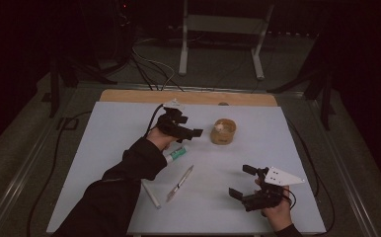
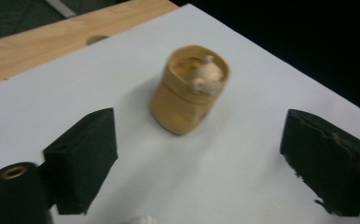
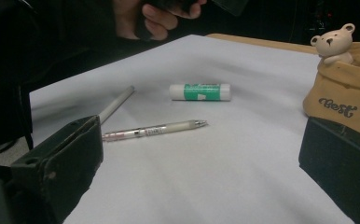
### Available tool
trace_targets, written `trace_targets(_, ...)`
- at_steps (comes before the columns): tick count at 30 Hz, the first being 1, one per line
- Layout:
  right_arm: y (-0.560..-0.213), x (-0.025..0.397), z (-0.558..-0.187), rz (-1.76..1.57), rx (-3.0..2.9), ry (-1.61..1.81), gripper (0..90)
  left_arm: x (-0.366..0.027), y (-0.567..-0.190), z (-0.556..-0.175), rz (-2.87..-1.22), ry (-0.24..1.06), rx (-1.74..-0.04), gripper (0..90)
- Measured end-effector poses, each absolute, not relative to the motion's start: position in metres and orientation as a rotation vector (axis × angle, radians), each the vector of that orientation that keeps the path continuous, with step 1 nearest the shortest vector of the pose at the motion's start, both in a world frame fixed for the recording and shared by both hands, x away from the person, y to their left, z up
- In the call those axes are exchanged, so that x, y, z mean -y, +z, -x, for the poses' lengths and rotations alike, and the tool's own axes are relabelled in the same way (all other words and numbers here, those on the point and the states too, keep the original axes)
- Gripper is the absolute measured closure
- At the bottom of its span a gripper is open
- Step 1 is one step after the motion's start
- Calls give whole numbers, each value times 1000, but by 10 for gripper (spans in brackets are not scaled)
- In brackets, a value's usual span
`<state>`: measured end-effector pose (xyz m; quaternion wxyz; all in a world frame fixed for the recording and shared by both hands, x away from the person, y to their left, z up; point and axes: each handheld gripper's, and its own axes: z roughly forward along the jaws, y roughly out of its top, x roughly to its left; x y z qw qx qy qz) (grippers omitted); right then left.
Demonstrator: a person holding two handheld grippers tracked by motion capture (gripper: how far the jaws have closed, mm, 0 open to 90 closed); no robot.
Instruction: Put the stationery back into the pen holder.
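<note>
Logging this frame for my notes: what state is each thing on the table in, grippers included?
Left hand-held gripper: open, empty, above the table, aimed at the pot.
Right hand-held gripper: open, empty.
Tan pot: upright, small bear figure at its rim.
Glue stick: lying flat, capped.
Pen: lying flat.
White stick: lying flat.

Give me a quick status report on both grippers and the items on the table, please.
Left gripper open, facing the bear pot, nothing held. Right gripper open, empty, near table edge. Glue stick, pen, thin white stick lie loose. Nothing blocking the pot.
</note>
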<state>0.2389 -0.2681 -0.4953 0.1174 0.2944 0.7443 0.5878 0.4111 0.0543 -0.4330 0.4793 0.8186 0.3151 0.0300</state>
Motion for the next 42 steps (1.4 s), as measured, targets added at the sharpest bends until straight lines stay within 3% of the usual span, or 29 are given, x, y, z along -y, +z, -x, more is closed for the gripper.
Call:
trace_targets(3,-494,268,-238,-864,-2177,1724,0,-58,-428,-403,-1989,50,-767,25)
trace_targets(8,-494,267,-238,-860,-2177,1723,0,-65,-418,-386,-1987,128,-758,17)
trace_targets(22,-495,265,-238,-862,-2183,1724,0,-83,-409,-345,-1980,183,-811,3)
trace_targets(42,-494,264,-237,-861,-2182,1727,0,-77,-449,-280,-2015,249,-873,5)
